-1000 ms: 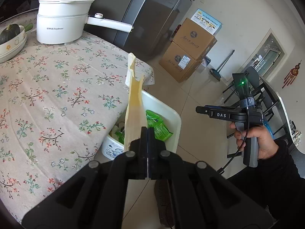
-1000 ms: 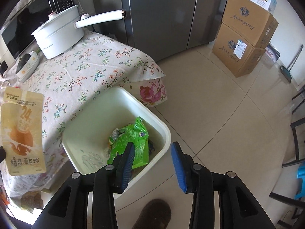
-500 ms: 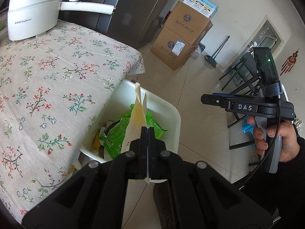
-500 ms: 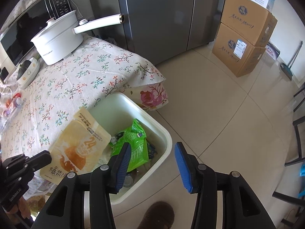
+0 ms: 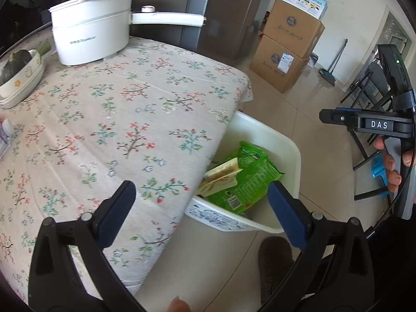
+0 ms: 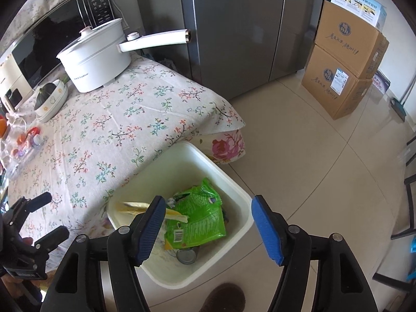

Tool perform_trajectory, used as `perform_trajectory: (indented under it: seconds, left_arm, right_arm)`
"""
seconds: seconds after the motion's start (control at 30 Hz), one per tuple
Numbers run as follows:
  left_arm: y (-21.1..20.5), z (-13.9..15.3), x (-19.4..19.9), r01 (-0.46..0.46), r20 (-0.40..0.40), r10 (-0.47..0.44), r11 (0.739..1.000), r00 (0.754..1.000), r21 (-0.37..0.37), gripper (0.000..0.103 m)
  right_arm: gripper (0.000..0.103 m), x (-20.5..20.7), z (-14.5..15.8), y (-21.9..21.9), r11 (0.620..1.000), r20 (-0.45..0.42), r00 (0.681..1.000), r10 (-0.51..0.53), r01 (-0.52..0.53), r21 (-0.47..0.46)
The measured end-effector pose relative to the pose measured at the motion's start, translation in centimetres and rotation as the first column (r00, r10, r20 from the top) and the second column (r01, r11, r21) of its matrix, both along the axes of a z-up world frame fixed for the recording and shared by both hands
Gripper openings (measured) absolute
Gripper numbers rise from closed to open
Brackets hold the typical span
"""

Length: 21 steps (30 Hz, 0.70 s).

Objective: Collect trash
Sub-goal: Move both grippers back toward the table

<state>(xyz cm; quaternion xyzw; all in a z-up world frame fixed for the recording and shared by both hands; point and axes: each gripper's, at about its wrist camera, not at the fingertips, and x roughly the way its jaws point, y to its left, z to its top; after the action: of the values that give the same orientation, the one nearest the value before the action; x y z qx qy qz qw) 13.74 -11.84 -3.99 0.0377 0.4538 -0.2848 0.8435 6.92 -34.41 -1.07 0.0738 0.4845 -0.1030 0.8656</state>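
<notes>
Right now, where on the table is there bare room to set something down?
The widest free patch is the floral tablecloth between the white pot and the edge above the white bin. It is crowded along the far side, by the bowl holding a dark squash and the small clutter beside it. The bin already holds a green wrapper and a tan pouch.

Open tiled floor [image 6: 312, 182] beside white bin [image 6: 234, 189], its other side tight against cloth-covered table [image 6: 117, 135].

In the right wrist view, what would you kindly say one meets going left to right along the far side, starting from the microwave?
Microwave → white pot → fridge → stacked cardboard boxes → broom.
</notes>
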Motion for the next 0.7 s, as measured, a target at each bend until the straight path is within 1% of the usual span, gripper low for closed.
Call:
perform_trajectory:
  seconds: [0.17,0.3,0.37,0.47,0.63,0.7]
  left_arm:
    - [5.8,1.1,0.6,-0.116,0.028,0.116,0.993,0.993,-0.01,0.102]
    - [10.2,1.7,0.2,-0.19,0.032,0.19,0.982,0.981,0.001,0.102]
    - [12.4,2.1,-0.1,-0.222,0.048,0.222,0.975,0.974,0.001,0.102]
    - [15.9,2.5,-0.7,-0.28,0.068,0.28,0.96,0.958,-0.004,0.102]
    - [22.1,2.2,-1.5,-0.39,0.049,0.39,0.921,0.919,-0.019,0.102]
    - [24.0,2.4,-1.8,-0.419,0.077,0.419,0.908,0.905,-0.006,0.102]
  right_arm:
    - [0.079,1.5,1.5,4.0,0.999,0.033,0.998,0.054,-0.055,0.002]
    - [0.081,3.2,2.6,8.7,0.993,0.063,0.991,0.121,-0.119,-0.023]
    - [0.083,4.0,2.8,11.1,0.989,0.075,0.986,0.15,-0.149,-0.023]
    - [0.083,5.1,2.9,15.1,0.98,0.084,0.976,0.2,-0.199,-0.018]
    - [0.084,6.3,3.0,22.1,0.959,0.08,0.955,0.285,-0.283,-0.033]
    - [0.084,6.6,3.1,24.6,0.952,0.077,0.949,0.305,-0.303,-0.035]
